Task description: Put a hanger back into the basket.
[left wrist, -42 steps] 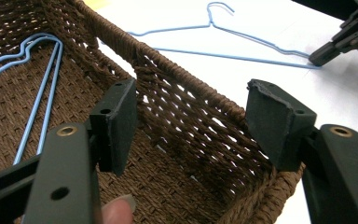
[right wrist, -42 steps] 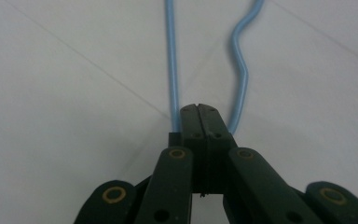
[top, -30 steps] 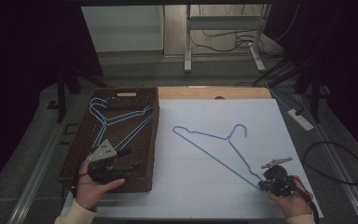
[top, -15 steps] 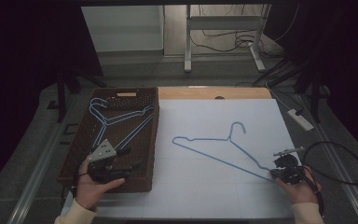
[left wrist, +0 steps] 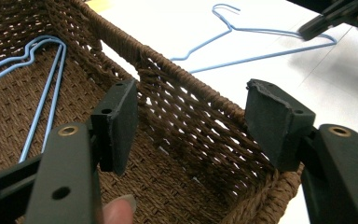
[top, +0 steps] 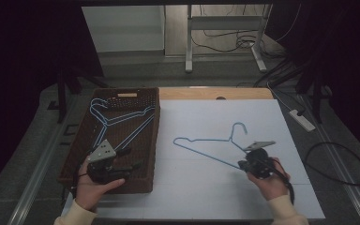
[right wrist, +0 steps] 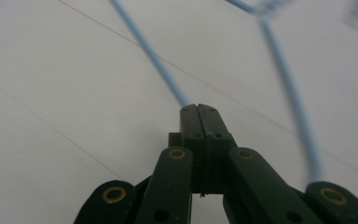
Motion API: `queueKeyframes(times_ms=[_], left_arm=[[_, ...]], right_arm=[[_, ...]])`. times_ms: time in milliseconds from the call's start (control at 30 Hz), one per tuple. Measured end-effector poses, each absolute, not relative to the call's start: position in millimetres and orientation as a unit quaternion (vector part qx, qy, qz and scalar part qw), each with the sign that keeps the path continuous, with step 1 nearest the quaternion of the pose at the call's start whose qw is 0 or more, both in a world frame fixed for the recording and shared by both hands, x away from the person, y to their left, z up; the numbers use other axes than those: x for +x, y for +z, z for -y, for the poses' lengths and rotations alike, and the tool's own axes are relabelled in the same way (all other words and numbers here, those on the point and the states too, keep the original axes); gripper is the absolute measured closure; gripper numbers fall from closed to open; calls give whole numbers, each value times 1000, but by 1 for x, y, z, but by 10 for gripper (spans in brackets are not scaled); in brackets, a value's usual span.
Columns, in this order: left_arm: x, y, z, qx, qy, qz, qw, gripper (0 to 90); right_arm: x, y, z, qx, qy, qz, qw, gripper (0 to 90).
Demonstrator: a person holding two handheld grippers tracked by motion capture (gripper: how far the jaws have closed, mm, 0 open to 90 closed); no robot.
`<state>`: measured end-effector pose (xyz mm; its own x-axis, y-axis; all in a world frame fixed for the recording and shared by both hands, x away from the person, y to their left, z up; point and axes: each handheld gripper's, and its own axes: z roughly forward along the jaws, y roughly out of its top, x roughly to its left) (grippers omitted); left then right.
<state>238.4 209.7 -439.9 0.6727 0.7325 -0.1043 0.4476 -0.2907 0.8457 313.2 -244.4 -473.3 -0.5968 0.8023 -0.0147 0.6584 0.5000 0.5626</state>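
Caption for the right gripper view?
Right gripper shut on a blue wire hanger above the white tabletop.

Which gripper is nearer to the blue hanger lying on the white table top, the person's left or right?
Right. The right gripper is shut on the blue hanger, pinching its wire at the near right end. The left gripper hangs open over the wicker basket, apart from it.

Blue coated-wire hanger (top: 206, 146), rough woven wicker basket (top: 146, 140), matt white tbl (top: 206, 197).
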Motion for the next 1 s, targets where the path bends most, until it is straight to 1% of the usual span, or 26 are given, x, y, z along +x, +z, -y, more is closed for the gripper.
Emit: queueKeyframes(times_ms=[100,167,233,267,300,333,367,433,600,700,767,1000], left_arm=[[238,-439,-212,786,155,-376,465,362],[238,-439,-213,785,156,-377,466,362],[238,-439,-213,786,155,-377,466,362],[238,-439,-213,786,155,-377,466,363],[238,-439,-213,787,155,-375,466,367],[238,-439,-213,787,155,-375,466,369],[237,-438,-213,787,155,-374,466,370],[237,-438,-213,786,155,-374,467,371],[238,-439,-214,786,154,-376,466,370],[238,-438,-214,786,155,-376,467,369],[237,-437,-215,785,157,-375,468,369],[238,-438,-217,783,155,-377,470,369]], right_arm=[[321,-477,213,402,278,-864,121,900],[331,-480,184,379,283,-873,117,900],[340,-482,170,374,288,-874,115,900],[340,-482,170,374,288,-874,115,900],[352,-488,157,377,294,-872,104,900],[352,-488,157,377,294,-872,104,900],[361,-494,148,383,299,-869,98,900],[363,-496,146,383,300,-868,97,900],[385,-504,131,399,306,-859,95,900],[390,-505,127,397,302,-861,101,900],[396,-511,124,402,297,-860,100,900],[392,-515,121,390,294,-868,88,900]])
